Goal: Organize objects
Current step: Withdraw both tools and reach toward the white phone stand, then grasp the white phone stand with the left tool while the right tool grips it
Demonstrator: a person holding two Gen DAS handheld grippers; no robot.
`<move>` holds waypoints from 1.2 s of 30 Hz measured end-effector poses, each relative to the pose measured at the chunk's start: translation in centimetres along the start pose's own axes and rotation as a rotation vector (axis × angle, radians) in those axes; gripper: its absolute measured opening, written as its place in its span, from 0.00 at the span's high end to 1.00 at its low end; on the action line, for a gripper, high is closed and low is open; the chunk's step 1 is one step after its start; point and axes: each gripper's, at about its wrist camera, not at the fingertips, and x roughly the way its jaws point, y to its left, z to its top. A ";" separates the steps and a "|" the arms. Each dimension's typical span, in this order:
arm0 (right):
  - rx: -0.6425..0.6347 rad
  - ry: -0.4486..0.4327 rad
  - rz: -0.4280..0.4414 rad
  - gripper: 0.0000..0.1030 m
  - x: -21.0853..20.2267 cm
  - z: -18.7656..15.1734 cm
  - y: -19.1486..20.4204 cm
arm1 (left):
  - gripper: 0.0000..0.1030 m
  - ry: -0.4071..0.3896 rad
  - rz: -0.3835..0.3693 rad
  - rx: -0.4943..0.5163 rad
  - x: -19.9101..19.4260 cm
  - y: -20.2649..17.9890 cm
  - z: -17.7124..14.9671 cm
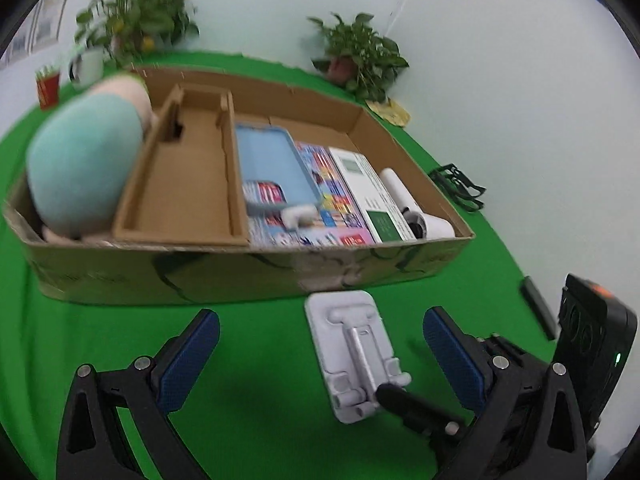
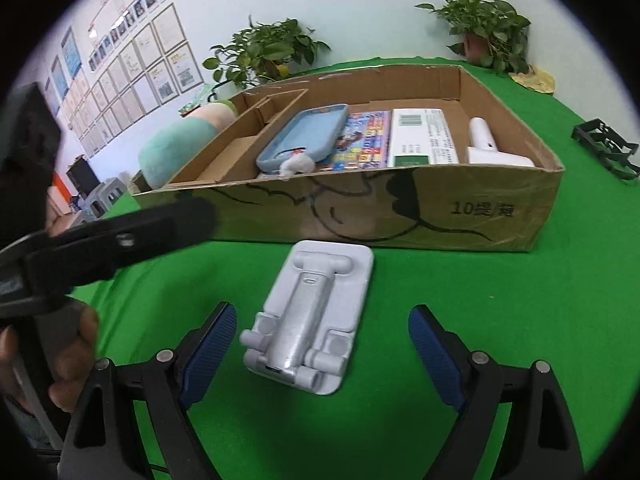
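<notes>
The right gripper (image 2: 320, 344) stands wide apart, gripping nothing, its blue pads (image 2: 210, 354) on either side of a white folding phone stand (image 2: 310, 320) that lies flat on the green cloth (image 2: 480, 320). The stand sits between the fingers without touching either pad, its hinged end nearest the camera, its flat end pointing to 12 o'clock.

The left gripper (image 1: 320, 344) is likewise released and empty. In its view the phone stand (image 1: 354, 354) lies toward the right-hand pad (image 1: 452, 356), angled from 12 to 5 o'clock, with a black finger of the other gripper just at its near corner.

At 12 o'clock, just beyond the stand, is an open cardboard box (image 2: 400, 216) holding a light-blue phone case (image 2: 304, 136), a colourful book (image 2: 366, 140) and a white-and-green carton (image 2: 420, 136). A black wire rack (image 2: 606, 148) stands at 2 o'clock, well apart.
</notes>
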 end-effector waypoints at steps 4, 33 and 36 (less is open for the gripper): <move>-0.029 0.035 0.014 0.15 1.1 -0.6 1.2 | 0.01 0.115 -0.105 -0.053 2.4 0.8 0.3; -0.094 0.124 -0.019 0.32 1.7 -1.9 2.4 | 0.31 0.299 -0.300 -0.134 4.6 1.0 -1.8; -0.041 0.132 0.050 0.32 0.7 -2.5 1.6 | 0.38 0.294 -0.295 -0.143 4.2 0.8 -2.4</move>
